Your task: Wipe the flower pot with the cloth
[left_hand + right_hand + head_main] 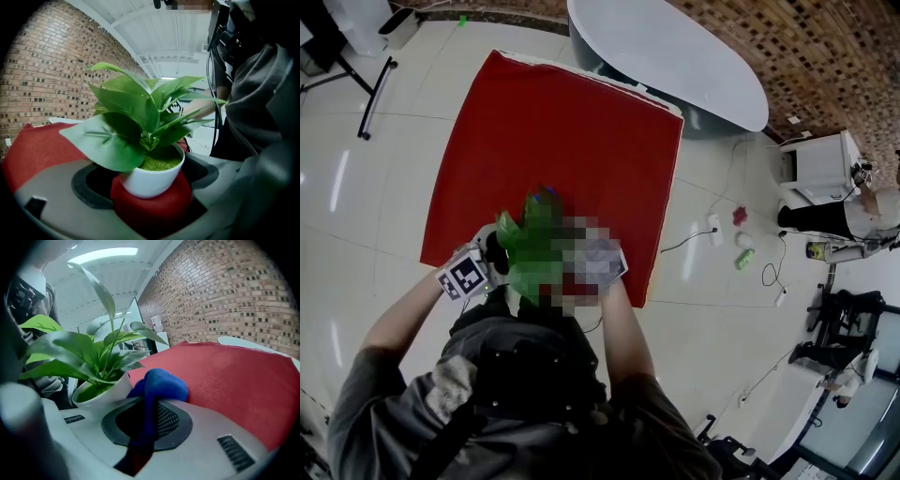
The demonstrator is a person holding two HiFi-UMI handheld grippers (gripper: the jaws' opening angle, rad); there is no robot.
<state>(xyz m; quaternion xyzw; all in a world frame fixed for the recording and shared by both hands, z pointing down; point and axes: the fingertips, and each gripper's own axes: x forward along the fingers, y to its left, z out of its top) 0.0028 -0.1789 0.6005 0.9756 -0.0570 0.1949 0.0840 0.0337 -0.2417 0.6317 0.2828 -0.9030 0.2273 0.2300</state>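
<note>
A white flower pot (151, 180) with broad green leaves (133, 110) and green moss is held up off the floor, upright. My left gripper (152, 199) is shut on its lower side, with a red pad against the pot. A blue cloth (160, 384) is bunched in my right gripper (140, 446), which is shut on it. The cloth's wad rests against the side of the pot (102, 392). In the head view the leaves (532, 242) show between the left gripper (487, 267) and the right gripper (602, 264), which is partly under a mosaic patch.
A red mat (553, 141) lies on the glossy tiled floor below. A white oval table (675, 56) stands beyond it. Cables and small items (741, 242) lie to the right, near a white cabinet (816, 169) and another person (862, 217). A black stand (375, 89) is at the left.
</note>
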